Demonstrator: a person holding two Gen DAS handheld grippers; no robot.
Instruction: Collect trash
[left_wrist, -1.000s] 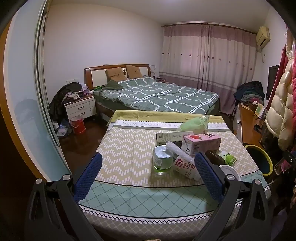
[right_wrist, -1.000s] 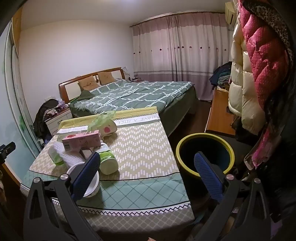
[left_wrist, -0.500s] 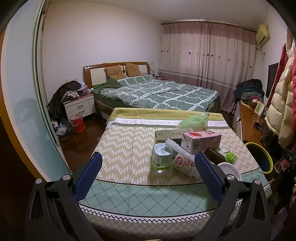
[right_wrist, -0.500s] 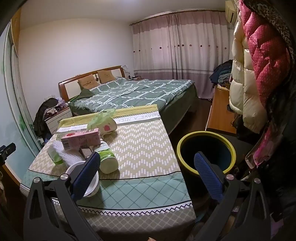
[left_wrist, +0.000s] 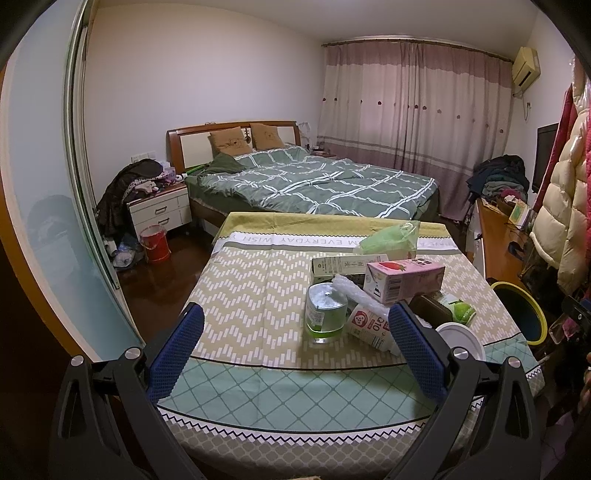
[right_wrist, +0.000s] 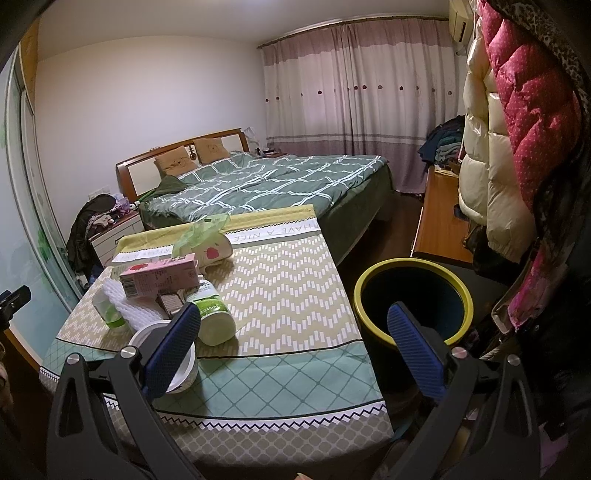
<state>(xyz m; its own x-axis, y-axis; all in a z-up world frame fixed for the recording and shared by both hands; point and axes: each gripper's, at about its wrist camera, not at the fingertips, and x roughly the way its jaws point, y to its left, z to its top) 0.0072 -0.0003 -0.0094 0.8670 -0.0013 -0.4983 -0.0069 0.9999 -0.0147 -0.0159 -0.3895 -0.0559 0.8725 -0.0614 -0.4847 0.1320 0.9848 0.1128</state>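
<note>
Trash is piled on the clothed table (left_wrist: 258, 288): a pink strawberry carton (left_wrist: 402, 278), a green-tinted bottle (left_wrist: 324, 314), a white pouch with red print (left_wrist: 369, 325), a white bowl (left_wrist: 461, 336) and a green bag (left_wrist: 391, 240). My left gripper (left_wrist: 295, 339) hangs open over the table's near edge, short of the pile. In the right wrist view the same pink carton (right_wrist: 159, 277), a green-labelled cup (right_wrist: 214, 314) and white bowl (right_wrist: 177, 363) lie at left. My right gripper (right_wrist: 291, 339) is open above the table's right corner, beside the yellow-rimmed bin (right_wrist: 410, 299).
A bed (left_wrist: 314, 184) with a green checked quilt stands behind the table. A nightstand (left_wrist: 160, 212) heaped with clothes and a red bucket (left_wrist: 155, 243) are at left. Puffy coats (right_wrist: 517, 147) hang at right above a wooden desk (right_wrist: 439, 218).
Both views have shifted slightly; the table and trash now sit a little nearer and lower in the frames. Both grippers stay open and hold nothing.
</note>
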